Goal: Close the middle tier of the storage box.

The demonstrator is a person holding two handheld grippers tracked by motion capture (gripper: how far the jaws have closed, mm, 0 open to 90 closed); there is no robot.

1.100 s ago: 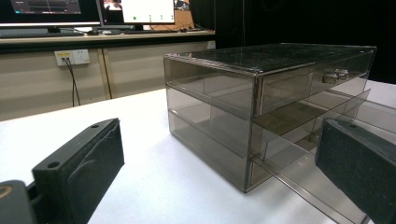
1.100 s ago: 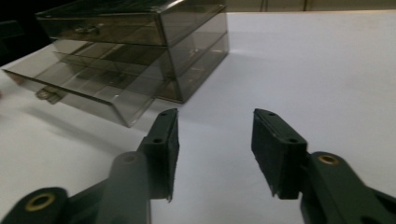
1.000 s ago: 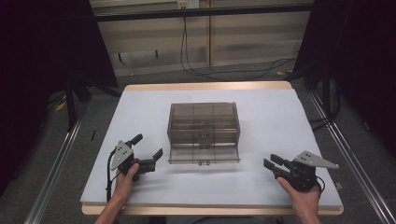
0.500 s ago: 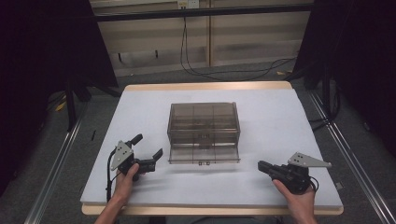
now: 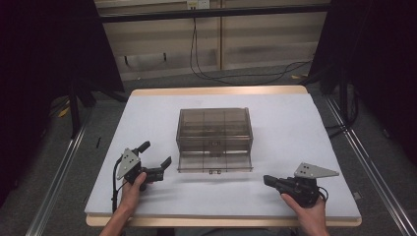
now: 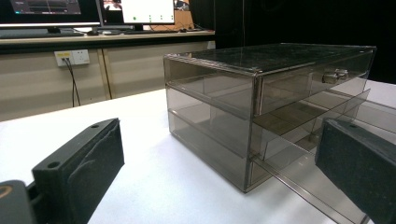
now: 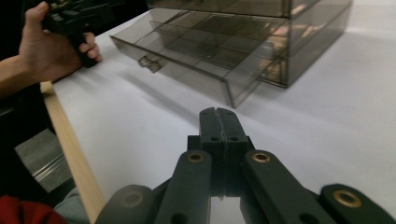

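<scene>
A smoky transparent plastic drawer cabinet (image 5: 214,139) stands at the centre of the white worktop (image 5: 295,123), its lowest drawer (image 5: 215,164) pulled partway out toward the person. The left gripper (image 5: 156,158) sits near the cabinet's front left corner, fingers spread wide apart and empty. The right gripper (image 5: 268,179) rests well apart at the front right, fingers pressed together on nothing. The left gripper view adds a metal handle (image 6: 335,75) on the top drawer. The right gripper view adds the lowest drawer's handle (image 7: 149,63) and inner dividers.

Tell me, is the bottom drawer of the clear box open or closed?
Open: the bottom drawer sticks out past the box front, handle toward the person.
</scene>
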